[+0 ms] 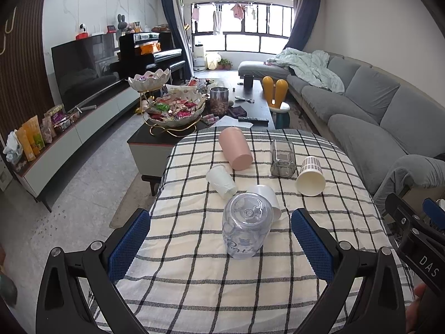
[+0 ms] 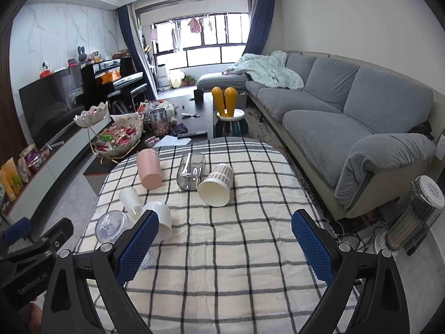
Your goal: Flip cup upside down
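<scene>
A clear plastic cup (image 1: pixel 246 226) with blue print stands upside down on the checked tablecloth (image 1: pixel 194 278), between the blue fingers of my open left gripper (image 1: pixel 221 242), which does not touch it. It also shows in the right wrist view (image 2: pixel 111 226). Behind it a white cup (image 1: pixel 268 197) lies on its side. A small translucent cup (image 1: pixel 221 181), a pink cup (image 1: pixel 235 147), a clear square glass (image 1: pixel 282 157) and a checked paper cup (image 1: pixel 310 176) also lie on their sides. My right gripper (image 2: pixel 225 246) is open and empty over the cloth.
A grey sofa (image 2: pixel 347 111) runs along the right. A coffee table with snack bowls (image 1: pixel 175 108) stands beyond the table's far edge. A heater (image 2: pixel 414 217) stands on the floor at the right. A TV cabinet (image 1: pixel 69 128) lines the left wall.
</scene>
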`<state>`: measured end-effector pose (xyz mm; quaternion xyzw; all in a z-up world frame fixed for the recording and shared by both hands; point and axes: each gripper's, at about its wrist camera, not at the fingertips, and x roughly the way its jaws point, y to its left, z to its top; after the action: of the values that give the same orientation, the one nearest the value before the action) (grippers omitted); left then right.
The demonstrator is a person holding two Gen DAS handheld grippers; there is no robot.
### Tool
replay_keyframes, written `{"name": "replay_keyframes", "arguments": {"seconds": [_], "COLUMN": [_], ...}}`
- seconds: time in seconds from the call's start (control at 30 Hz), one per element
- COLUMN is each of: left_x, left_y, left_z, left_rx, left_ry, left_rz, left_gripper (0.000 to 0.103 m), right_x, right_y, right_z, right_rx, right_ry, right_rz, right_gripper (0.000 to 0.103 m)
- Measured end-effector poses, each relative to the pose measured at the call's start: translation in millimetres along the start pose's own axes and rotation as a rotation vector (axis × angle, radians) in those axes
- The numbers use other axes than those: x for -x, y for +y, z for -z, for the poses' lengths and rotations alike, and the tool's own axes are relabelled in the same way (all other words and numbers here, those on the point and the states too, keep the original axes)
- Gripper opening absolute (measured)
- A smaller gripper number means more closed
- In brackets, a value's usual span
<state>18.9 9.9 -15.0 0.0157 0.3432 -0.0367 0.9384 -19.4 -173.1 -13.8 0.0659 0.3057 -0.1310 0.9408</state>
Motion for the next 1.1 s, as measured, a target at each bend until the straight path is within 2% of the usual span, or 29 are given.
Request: {"name": "replay_keyframes", "arguments": {"seconds": [0.33, 1.1], "left_x": [-0.4, -0.6], "left_y": [-0.3, 0.8], "left_z": [3.0, 3.1], "left_rx": [-0.006, -0.008], "left_ry": [0.005, -0.001], "left_rz": [-0.001, -0.008], "left_gripper": [0.103, 0.103], "right_x": [1.2, 1.0], "right_y": [2.2, -1.8], "right_z": [1.6, 3.9], "right_rx": [0.009, -0.003], "right_ry": [-0.02, -0.028], "right_rz": [0.048, 0.051], "right_gripper": [0.097, 0.097]}}
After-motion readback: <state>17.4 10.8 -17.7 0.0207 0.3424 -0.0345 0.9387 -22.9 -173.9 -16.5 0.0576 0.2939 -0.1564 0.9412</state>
